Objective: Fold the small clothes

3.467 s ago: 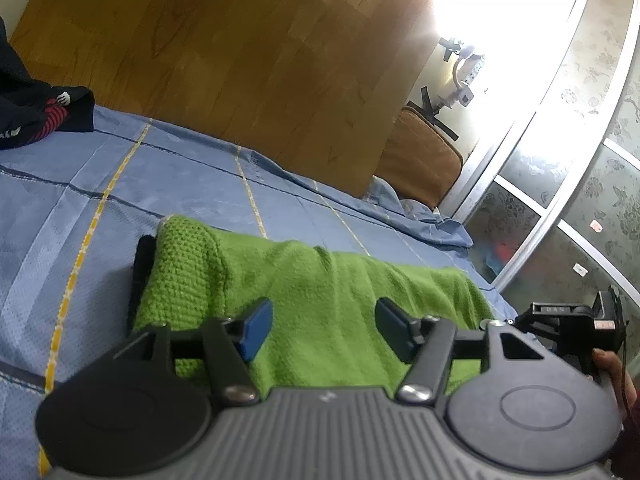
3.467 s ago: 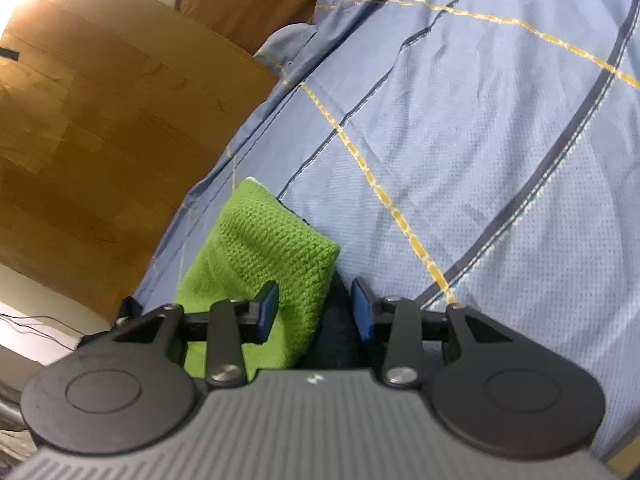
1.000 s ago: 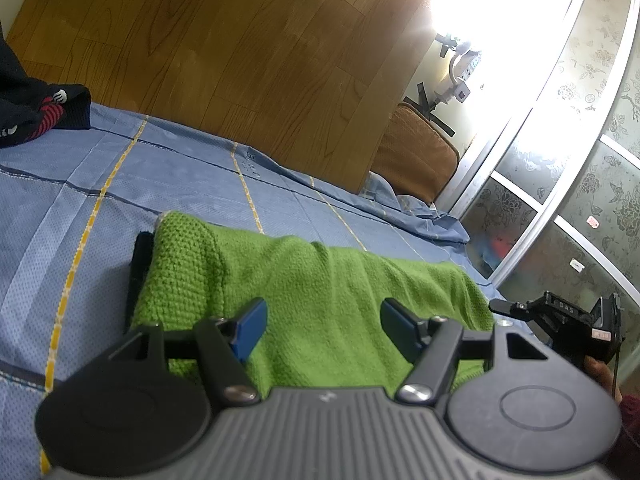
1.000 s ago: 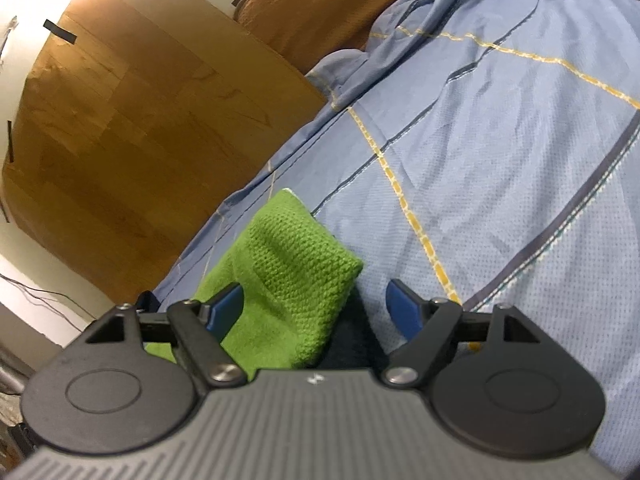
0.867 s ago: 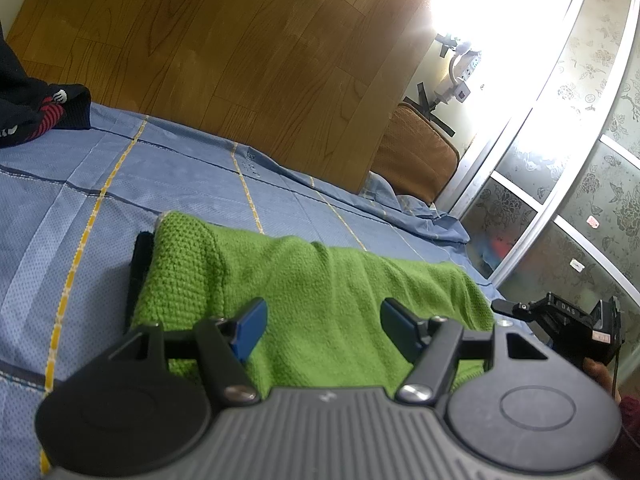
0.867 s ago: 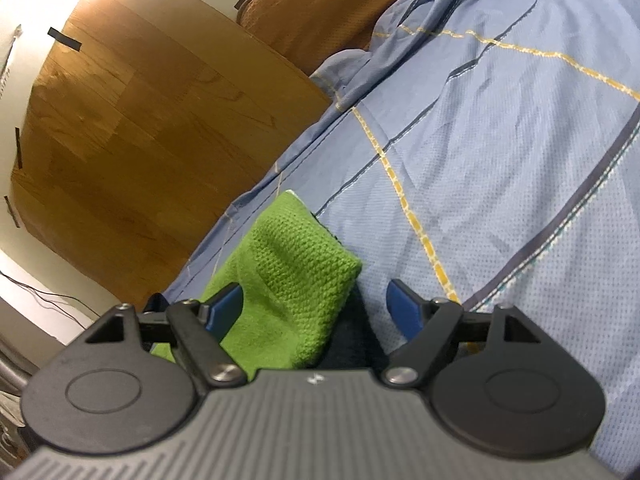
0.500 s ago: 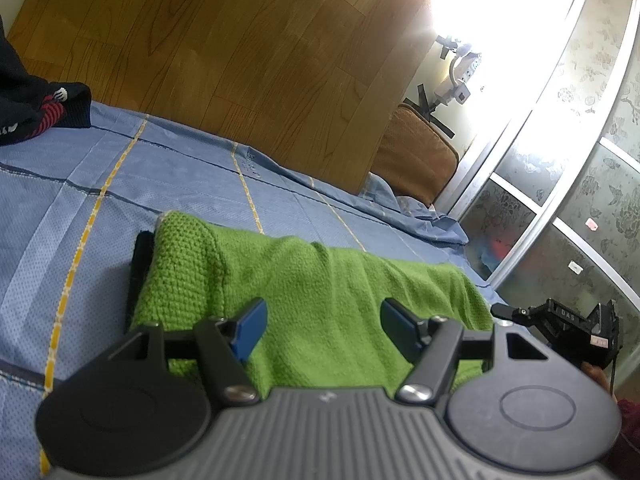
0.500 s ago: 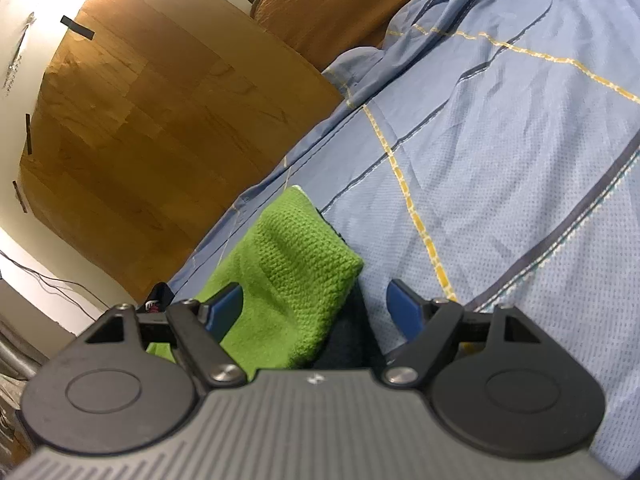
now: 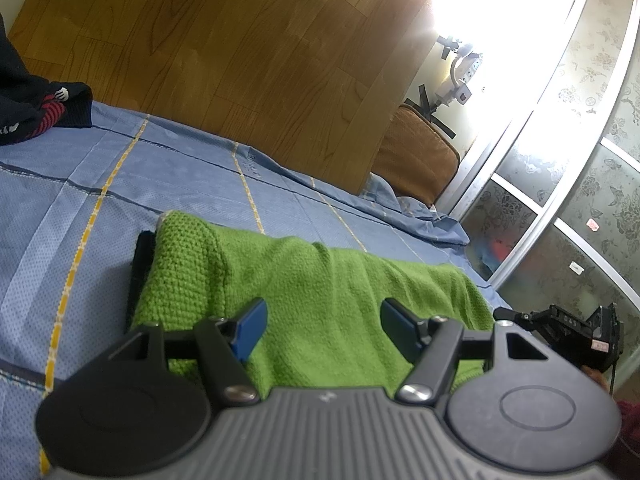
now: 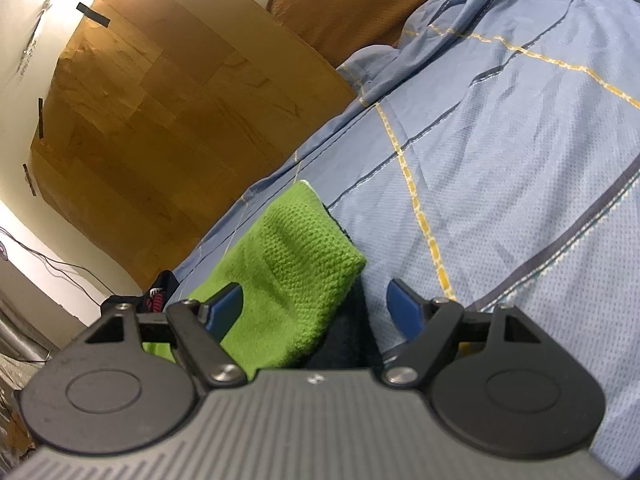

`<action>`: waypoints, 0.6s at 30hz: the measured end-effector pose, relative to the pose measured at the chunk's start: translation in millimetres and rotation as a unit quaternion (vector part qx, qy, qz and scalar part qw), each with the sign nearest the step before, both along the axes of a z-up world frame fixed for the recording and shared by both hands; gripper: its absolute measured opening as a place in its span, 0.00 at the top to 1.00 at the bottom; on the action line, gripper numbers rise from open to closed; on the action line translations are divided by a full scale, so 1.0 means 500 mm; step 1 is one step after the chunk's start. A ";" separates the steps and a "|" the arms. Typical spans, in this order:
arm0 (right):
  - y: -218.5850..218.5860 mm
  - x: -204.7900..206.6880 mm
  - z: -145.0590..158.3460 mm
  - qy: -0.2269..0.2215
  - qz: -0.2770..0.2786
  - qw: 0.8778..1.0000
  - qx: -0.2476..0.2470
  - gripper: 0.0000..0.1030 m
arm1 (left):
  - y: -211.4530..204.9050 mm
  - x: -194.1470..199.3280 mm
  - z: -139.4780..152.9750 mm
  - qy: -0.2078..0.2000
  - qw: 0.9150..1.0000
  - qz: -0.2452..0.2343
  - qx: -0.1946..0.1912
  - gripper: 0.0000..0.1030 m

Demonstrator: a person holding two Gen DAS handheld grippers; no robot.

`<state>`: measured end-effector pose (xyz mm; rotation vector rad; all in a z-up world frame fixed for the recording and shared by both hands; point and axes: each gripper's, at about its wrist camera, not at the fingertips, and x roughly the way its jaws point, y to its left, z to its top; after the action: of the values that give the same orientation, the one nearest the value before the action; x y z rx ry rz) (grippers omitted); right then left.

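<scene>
Presently the left gripper (image 9: 322, 328) stands with its two blue-padded jaws spread wide and nothing between them; they hover over the near edge of one green knitted garment (image 9: 304, 284). That garment lies folded across the lower centre of the left wrist view, on a blue bedsheet (image 9: 80, 184) crossed by yellow and dark lines. One dark garment (image 9: 140, 264) shows as a narrow strip under the green one's left end.

The right gripper (image 10: 316, 306) likewise has both jaws parted wide and grips nothing. In the right wrist view its left pad sits over the green knitted garment (image 10: 288, 276), its right pad over the bedsheet (image 10: 500, 168), and the dark garment (image 10: 348, 340) lies between them at lower centre.

Further out, one pile of dark clothing with red stripes (image 9: 36, 112) rests at the left edge of the left wrist view, well apart from the green piece. One brown cushion (image 9: 416, 160) stands at centre right against a wood-patterned wall panel (image 9: 240, 48). Frosted patterned sliding doors (image 9: 580, 160) fill the right side. The right gripper's body (image 9: 572, 328) is visible once, at lower right of the left wrist view.
</scene>
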<state>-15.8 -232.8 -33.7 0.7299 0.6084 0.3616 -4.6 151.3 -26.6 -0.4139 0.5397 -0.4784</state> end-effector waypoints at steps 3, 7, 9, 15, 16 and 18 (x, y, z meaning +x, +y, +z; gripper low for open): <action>0.000 -0.001 -0.001 -0.003 0.004 1.000 -0.002 0.21 | -0.001 0.000 0.000 0.000 1.000 0.001 0.001 0.37; -0.004 0.000 -0.001 -0.005 0.011 1.000 -0.004 0.21 | -0.001 0.001 0.000 0.001 1.000 0.000 -0.001 0.36; -0.007 0.000 -0.001 -0.005 0.015 1.000 -0.004 0.21 | -0.001 0.002 0.000 0.002 1.000 0.000 -0.002 0.36; -0.010 0.000 0.000 -0.006 0.024 1.000 -0.005 0.21 | -0.001 0.003 -0.001 0.002 1.000 0.000 -0.002 0.36; -0.009 0.000 0.000 -0.006 0.025 1.000 -0.005 0.21 | -0.001 0.003 -0.001 0.002 1.000 0.000 -0.002 0.36; -0.010 0.001 0.000 -0.007 0.028 1.000 -0.005 0.21 | -0.001 0.003 -0.001 0.002 1.000 0.000 -0.002 0.36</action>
<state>-15.5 -237.6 -33.8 0.7007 0.6189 0.4143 -3.1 150.8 -27.0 -0.4194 0.5432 -0.4782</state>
